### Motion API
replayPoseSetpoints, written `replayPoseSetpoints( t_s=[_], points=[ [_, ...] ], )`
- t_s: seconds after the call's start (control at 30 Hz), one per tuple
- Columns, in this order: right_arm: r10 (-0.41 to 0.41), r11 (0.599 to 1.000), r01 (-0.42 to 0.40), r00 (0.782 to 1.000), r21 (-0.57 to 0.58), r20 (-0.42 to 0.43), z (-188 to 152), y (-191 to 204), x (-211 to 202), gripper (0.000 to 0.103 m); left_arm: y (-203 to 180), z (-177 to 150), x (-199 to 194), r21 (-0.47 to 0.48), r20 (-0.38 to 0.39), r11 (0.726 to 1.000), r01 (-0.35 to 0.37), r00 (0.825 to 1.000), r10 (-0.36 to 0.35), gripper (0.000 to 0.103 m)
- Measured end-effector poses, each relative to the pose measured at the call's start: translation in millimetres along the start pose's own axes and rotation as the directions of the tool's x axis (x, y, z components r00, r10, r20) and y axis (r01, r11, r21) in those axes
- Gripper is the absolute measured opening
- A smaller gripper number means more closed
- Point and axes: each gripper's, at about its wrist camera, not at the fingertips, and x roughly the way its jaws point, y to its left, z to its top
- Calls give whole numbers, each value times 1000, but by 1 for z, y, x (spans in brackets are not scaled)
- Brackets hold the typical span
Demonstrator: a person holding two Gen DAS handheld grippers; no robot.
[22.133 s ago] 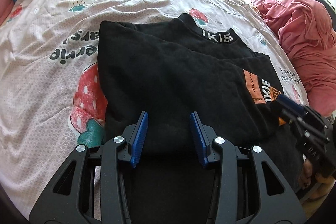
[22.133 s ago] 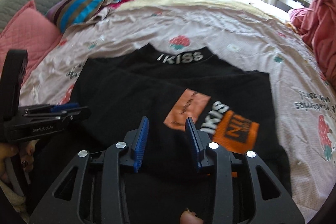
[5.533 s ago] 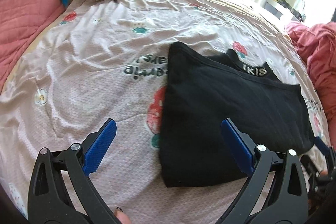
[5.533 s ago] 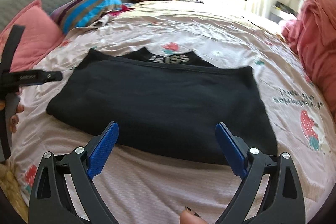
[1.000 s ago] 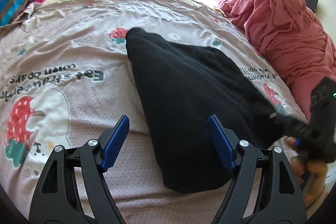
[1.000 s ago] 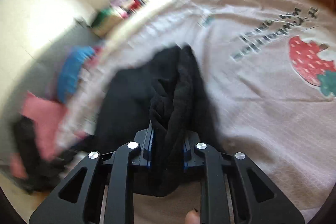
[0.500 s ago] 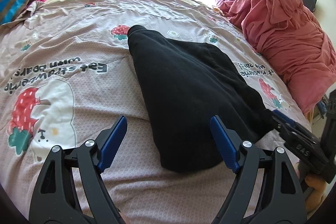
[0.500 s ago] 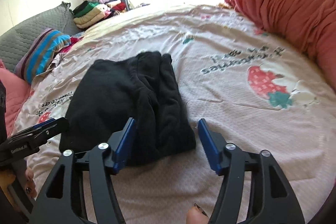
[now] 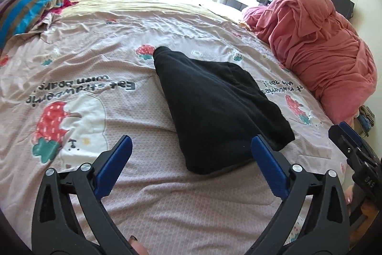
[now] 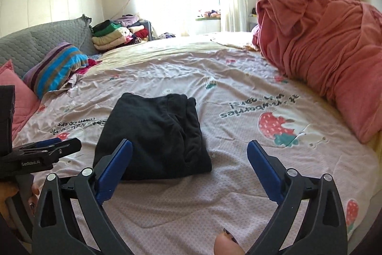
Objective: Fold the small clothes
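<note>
A folded black garment (image 9: 214, 109) is seen lying flat on the bed (image 9: 167, 202), released by both claws.

From left to right: the striped pillow (image 10: 56, 68) is propped at the headboard; the left claw (image 9: 191, 164) is held wide open and empty just short of the garment's near edge; the right claw (image 10: 189, 169) is likewise spread wide and empty; a red blanket heap (image 10: 322, 40) is piled at the right.

Left gripper (image 9: 191, 159) and right gripper (image 10: 189, 159), both spread wide, side by side.
</note>
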Motion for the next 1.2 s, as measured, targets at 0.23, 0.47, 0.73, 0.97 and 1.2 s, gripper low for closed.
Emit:
replayPoseSetpoints(
  t_s=[0.23, 0.47, 0.73, 0.97, 1.2],
  points=[
    [22, 1000, -21, 999, -21, 24, -6, 7, -23, 98, -1, -10, -29, 9, 31, 999, -30, 999, 30, 94],
    [27, 999, -26, 999, -34, 37, -17, 16, -39, 98, 2, -29, -59, 11, 53, 999, -37, 998, 36, 94],
    [17, 997, -13, 998, -72, 52, -31, 30, -58, 98, 13, -56, -81, 18, 52, 998, -63, 997, 62, 94],
    [42, 999, -41, 999, -22, 9, -53, 37, -63, 98, 17, -76, -90, 24, 35, 996, -82, 996, 81, 94],
    [21, 999, -25, 995, -48, -95, -80, 46, -49, 98, 19, -87, -83, 16, -7, 998, -64, 998, 64, 94]
  ],
)
